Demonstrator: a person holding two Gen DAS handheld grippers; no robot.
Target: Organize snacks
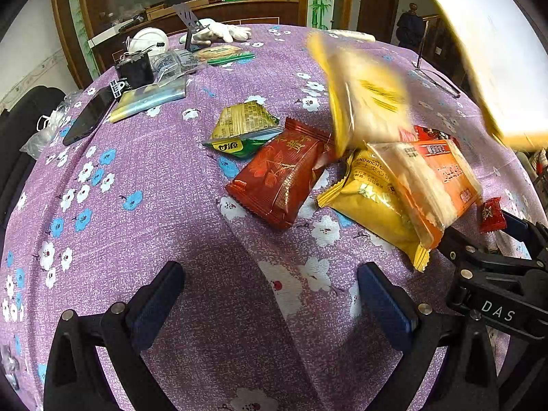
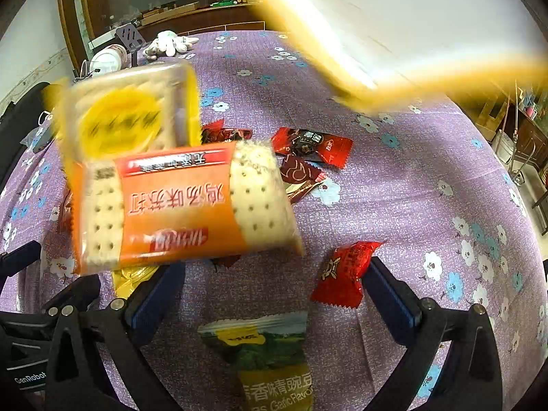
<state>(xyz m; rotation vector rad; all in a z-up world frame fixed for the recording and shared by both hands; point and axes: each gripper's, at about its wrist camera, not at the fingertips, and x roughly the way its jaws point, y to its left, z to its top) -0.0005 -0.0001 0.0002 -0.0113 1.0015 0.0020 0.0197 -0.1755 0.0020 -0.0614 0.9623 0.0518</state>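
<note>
Purple cloth: a flowered purple tablecloth is seen covering the table, with snacks strewn across its middle and toward its right edge.

Mid-air: a yellow cracker pack is caught blurred above the pile, apparently falling; a large pale blurred object with a yellow rim, possibly a box or tray, is seen tilted overhead at the upper right. What it is cannot be told.

Pile: an orange cracker pack is lying across a yellow sandwich-cracker pack, just beside a dark red packet; a green-and-yellow packet lies beside that, toward the far edge.

Smaller pieces: a small red candy is seen just beside the right gripper's outer finger, a green pea packet between its jaws on the cloth, and dark red candies further toward the far edge.

Risk: the falling pack could be judged likely to bounce off the pile and slide toward the table's right edge; light wrappers may be scattered by the impact, and the stacked packs could be dragged together if one is pinched by a loose end.

Left gripper: jaws are held wide apart over bare cloth near the near edge; nothing is held or touched.

Right gripper: jaws are spread wide, nothing gripped; whether a finger touches the red candy or the orange pack cannot be told.

Far-left corner: a phone and white gloves are left among clutter.
</note>
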